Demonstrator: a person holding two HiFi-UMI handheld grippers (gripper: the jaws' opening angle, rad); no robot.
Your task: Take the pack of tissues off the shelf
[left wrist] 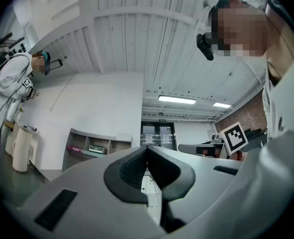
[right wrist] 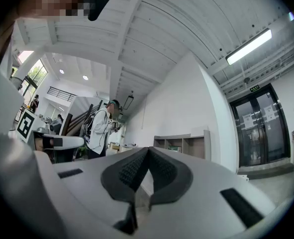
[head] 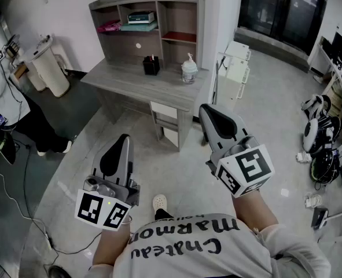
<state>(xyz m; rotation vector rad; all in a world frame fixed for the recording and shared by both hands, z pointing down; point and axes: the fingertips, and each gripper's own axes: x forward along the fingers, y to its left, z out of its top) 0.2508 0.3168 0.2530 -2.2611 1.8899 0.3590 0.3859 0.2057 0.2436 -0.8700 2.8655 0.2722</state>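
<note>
The pack of tissues [head: 140, 18] looks like a small green-and-white pack. It lies in the middle compartment of the grey shelf unit [head: 159, 2] on top of the desk [head: 133, 83], and it shows far off as the pack of tissues [left wrist: 98, 148] and the pack of tissues [right wrist: 174, 148]. My left gripper [head: 124, 139] is shut and empty, held over the floor well short of the desk. My right gripper [head: 206, 110] is also shut and empty, nearer the desk's right front corner. Both point toward the shelf, and their pads meet at the left gripper [left wrist: 147, 149] and the right gripper [right wrist: 148, 149].
A black pen holder [head: 151, 66] and a white bottle [head: 189, 71] stand on the desk. A pink item [head: 109, 26] lies in the left compartment. A person [head: 3, 91] stands at left beside a white bin [head: 46, 68]. A white cabinet [head: 235, 62] and gear on the floor [head: 321, 138] are at right.
</note>
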